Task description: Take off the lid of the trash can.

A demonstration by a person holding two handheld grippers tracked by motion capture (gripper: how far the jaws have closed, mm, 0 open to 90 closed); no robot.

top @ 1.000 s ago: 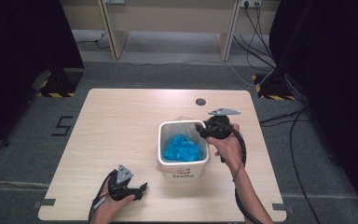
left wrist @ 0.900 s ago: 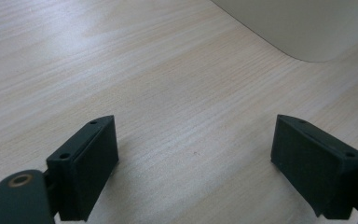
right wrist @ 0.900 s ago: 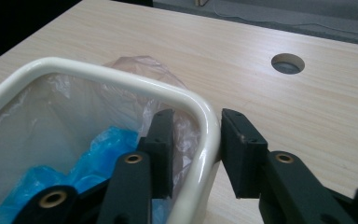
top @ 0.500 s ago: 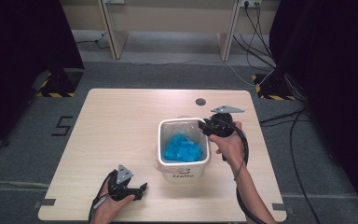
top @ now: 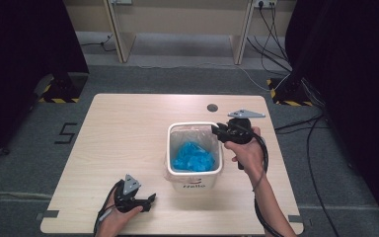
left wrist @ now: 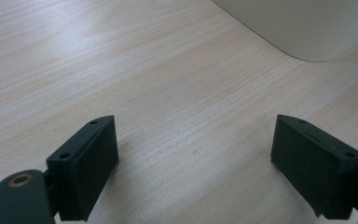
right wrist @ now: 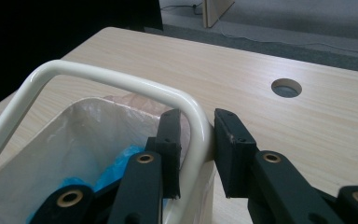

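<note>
So the white bin (top: 194, 170) sits on the table (top: 128, 133) a bit right of centre and toward the person's edge, with a clear liner in it and a blue crumpled bag (top: 193, 157) down at the bottom. There's a cream ring (right wrist: 121, 84) riding on top of the bin's rim, lifted at an angle in the right gripper view.

The right tool (right wrist: 196, 149) is at the bin's far right corner. Its jaws straddle that ring, one inside the bin and one outside, pressed close around it. Looks like it's pinching the ring, though a sliver of gap shows on the outer side. The right hand (top: 246, 150) comes up from the near edge alongside the bin's right wall, wrist bent a little inward, cable trailing back down the forearm.

Room-wise: the whole left half of the table is bare wood, and there's open space behind the bin up to the far edge, where a round cable hole (top: 212, 107) sits. To the right of the bin there's a narrower strip before the table edge.

The left tool (top: 150, 200) rests low near the front edge, just left of the bin, pointing toward it. Its jaws are spread wide with nothing but wood between them, and the bin's rounded bottom corner shows just ahead in the left gripper view.
</note>
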